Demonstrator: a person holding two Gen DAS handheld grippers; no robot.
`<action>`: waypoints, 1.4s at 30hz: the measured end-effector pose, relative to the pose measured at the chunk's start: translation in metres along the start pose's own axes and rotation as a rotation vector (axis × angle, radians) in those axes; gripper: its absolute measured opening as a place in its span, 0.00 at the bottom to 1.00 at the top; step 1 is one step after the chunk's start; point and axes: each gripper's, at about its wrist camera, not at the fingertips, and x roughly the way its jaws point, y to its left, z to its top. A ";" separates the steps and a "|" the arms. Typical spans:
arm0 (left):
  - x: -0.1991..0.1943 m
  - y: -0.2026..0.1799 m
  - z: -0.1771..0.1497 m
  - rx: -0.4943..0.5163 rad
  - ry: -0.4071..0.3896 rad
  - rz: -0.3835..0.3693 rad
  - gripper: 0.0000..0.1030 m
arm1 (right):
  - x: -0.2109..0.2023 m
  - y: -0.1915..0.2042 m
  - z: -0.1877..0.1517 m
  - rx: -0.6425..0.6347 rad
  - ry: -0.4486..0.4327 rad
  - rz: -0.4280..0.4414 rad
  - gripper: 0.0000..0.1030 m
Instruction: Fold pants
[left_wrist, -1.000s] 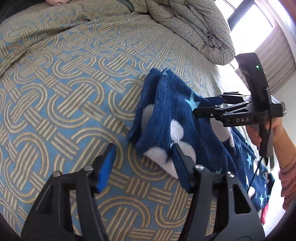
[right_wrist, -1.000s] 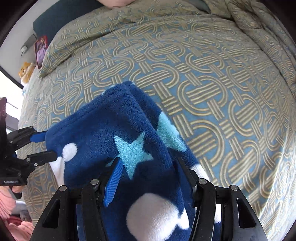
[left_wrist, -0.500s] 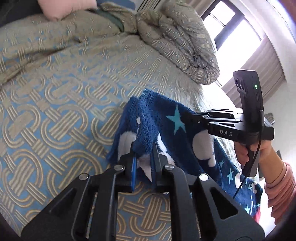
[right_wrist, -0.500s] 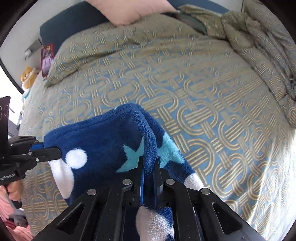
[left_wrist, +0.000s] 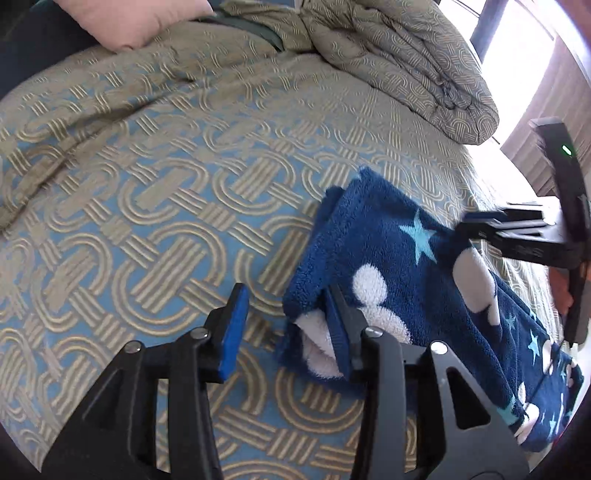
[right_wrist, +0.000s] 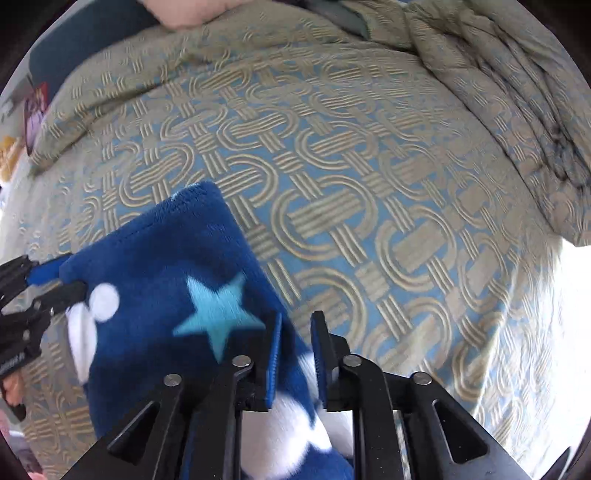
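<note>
Looking along my left hand-held gripper (left_wrist: 286, 314), I could see only part of the dark blue fleece pants with pale stars and white spots (left_wrist: 399, 266): their far end ran out of the picture at the lower right, and motion blur smeared my right hand-held gripper (left_wrist: 467, 225) where it met the cloth. The hand behind it was mostly hidden by its black body. In the right wrist view the star on the pants was blurred too, and the fabric nearest the lens was cut off by the frame.

My left jaws had just been opening and stood well apart, released. The right finger (left_wrist: 341, 321) touched the folded corner of the pants, while the blue-padded left finger (left_wrist: 232, 328) hung over the blue-and-tan patterned bedspread (left_wrist: 147, 206), clear of the cloth.

My right jaws had just been opening as well, to a narrow gap, with fleece lying under and between them; whether the pads pressed on it I could not tell.

The pants lay folded on the bed, spanning between the two tools, a rumpled matching quilt (left_wrist: 406, 62) beyond.
</note>
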 end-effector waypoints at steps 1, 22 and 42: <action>-0.006 0.000 0.000 0.004 -0.014 0.016 0.42 | -0.013 -0.010 -0.012 0.012 -0.014 0.010 0.33; 0.042 -0.269 -0.001 0.893 0.226 -0.286 0.47 | -0.112 -0.161 -0.339 0.268 0.120 -0.016 0.45; 0.074 -0.287 -0.029 1.381 0.469 -0.372 0.09 | -0.064 -0.142 -0.289 0.125 0.195 0.040 0.09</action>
